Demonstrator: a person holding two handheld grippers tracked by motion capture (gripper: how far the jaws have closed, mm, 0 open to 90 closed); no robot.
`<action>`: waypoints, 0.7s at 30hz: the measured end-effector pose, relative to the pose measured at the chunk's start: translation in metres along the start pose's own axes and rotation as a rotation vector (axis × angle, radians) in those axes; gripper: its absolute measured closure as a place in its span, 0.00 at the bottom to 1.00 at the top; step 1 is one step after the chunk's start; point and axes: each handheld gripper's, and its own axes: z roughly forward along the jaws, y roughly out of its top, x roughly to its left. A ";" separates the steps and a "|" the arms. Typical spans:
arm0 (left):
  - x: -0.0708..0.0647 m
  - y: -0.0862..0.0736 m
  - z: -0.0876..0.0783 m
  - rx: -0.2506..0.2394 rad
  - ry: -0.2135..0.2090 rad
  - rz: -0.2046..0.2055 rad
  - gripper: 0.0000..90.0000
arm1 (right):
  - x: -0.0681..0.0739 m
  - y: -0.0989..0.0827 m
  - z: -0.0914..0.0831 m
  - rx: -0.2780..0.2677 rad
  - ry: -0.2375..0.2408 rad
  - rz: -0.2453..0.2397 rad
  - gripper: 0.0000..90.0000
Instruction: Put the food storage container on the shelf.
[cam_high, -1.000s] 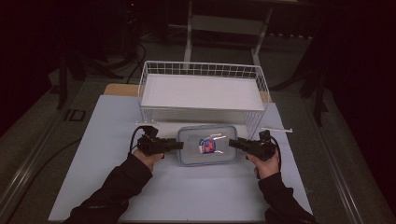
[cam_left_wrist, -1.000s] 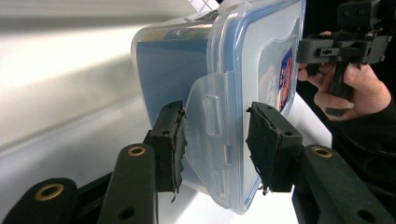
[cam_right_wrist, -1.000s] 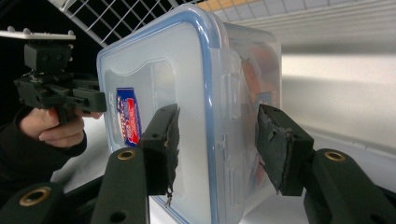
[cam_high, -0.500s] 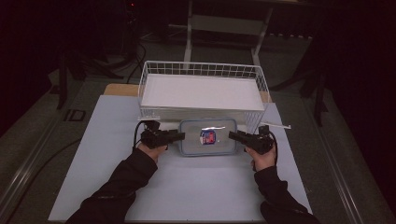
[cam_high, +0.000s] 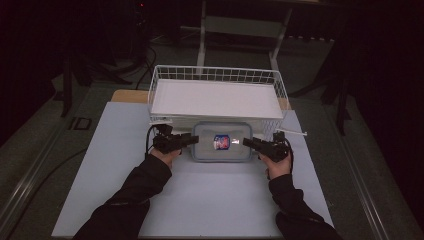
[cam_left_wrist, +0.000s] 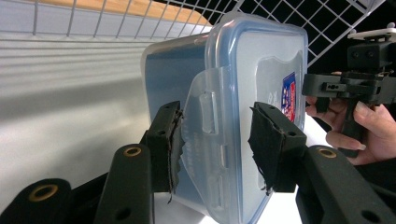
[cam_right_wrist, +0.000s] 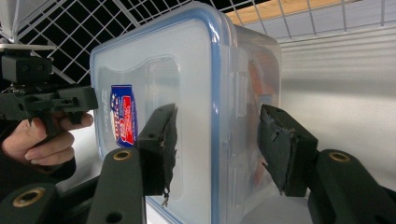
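Observation:
A clear plastic container (cam_high: 222, 152) with a blue-rimmed lid and a red and blue label (cam_high: 221, 142) lies flat just in front of the wire basket. My left gripper (cam_high: 194, 140) grips its left end. In the left gripper view, the jaws (cam_left_wrist: 215, 140) sit one on each side of the lid's latch flap, pads against the container (cam_left_wrist: 261, 70). My right gripper (cam_high: 246, 143) holds the opposite end. Its pads (cam_right_wrist: 217, 135) clamp the lid and body of the container (cam_right_wrist: 177, 70). I cannot tell whether the container rests on the table or hangs just above it.
A white wire basket (cam_high: 215, 74) with a white floor stands directly behind the container. The white table sheet (cam_high: 210, 200) stretches toward the person, and a wooden edge (cam_high: 129, 95) shows at the back left. A thin white rod (cam_high: 292, 132) lies to the right of the basket's corner.
Both hands and the container between them have moved away from the person, closer to the basket's front wall.

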 end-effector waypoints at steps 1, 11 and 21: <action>0.001 0.001 0.001 -0.002 -0.003 -0.005 0.60 | 0.000 0.000 0.000 -0.001 -0.001 0.006 0.52; 0.004 0.001 0.008 -0.063 0.011 -0.025 0.61 | 0.003 0.000 0.005 -0.037 -0.066 0.026 0.47; 0.007 -0.002 0.016 -0.078 0.075 -0.016 0.54 | 0.008 0.000 0.011 -0.088 -0.168 -0.025 0.52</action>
